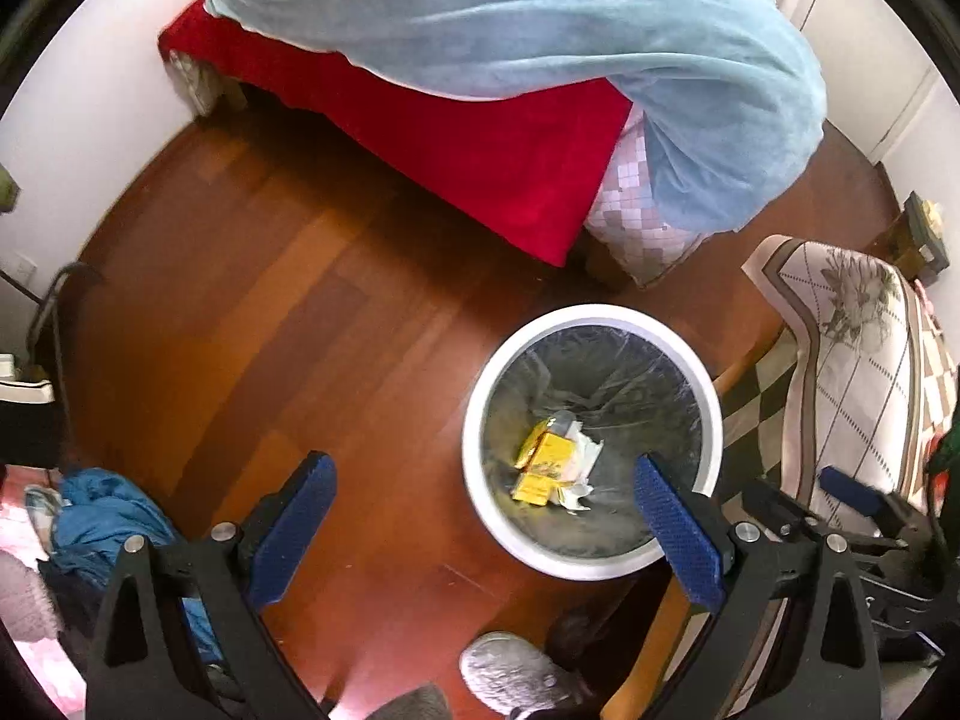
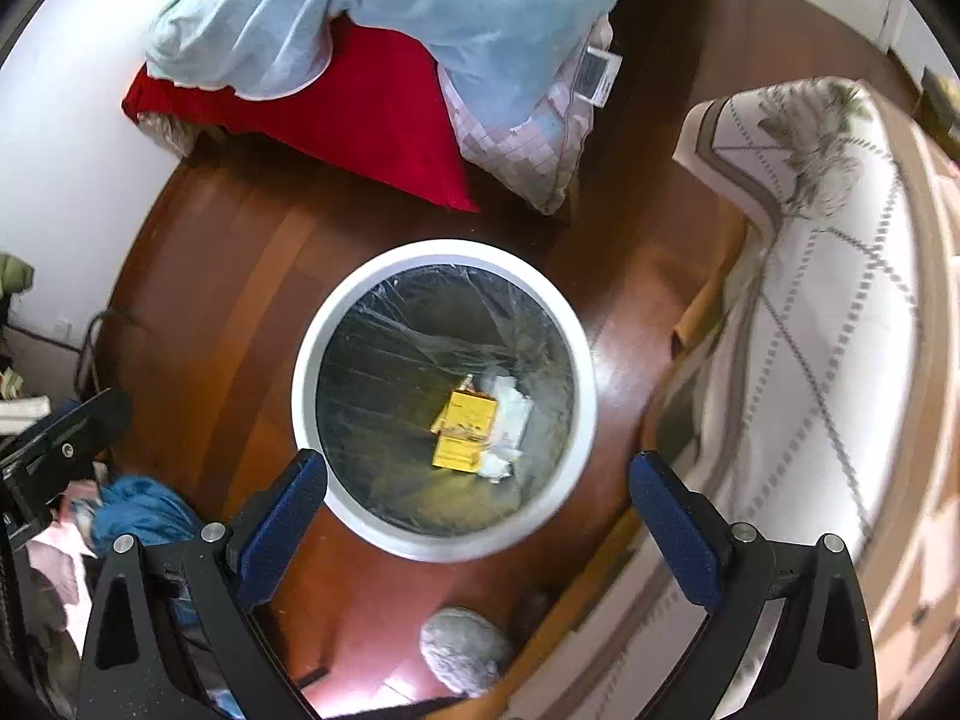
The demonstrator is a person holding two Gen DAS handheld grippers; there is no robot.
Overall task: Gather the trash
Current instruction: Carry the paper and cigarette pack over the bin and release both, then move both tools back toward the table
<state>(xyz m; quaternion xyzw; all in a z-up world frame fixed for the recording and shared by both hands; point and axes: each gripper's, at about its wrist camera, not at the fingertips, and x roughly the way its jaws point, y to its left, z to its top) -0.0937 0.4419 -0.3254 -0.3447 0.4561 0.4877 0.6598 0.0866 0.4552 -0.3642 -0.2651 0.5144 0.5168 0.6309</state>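
Two grippers: both are empty. The left gripper [image 1: 486,516] has its blue fingers [image 1: 294,525] spread wide with nothing between them; the right gripper [image 2: 477,510] is spread wide in the same way and carries nothing.
Trash already collected: yellow cartons [image 2: 465,429] and crumpled white paper [image 2: 510,420] lie together at the bottom of the bin.
Place of the bin: the white bin [image 2: 306,372] stands on the wooden floor [image 1: 252,312], in the middle of the right wrist view and at the lower right of centre in the left wrist view, near the bed with the red cover [image 1: 480,144].
Look of the bin: round, with a white rim and a clear plastic liner [image 2: 420,324] over a dark inside; it is mostly empty.
Progress: I judge that at least one drop is finished, since the fingers are empty above the bin.
What is left: I see no loose trash on the floor in these views, so I cannot tell if more must be gathered.
Other things: a grey slipper [image 2: 462,648] at the bottom centre, blue cloth [image 1: 102,510] at the lower left.
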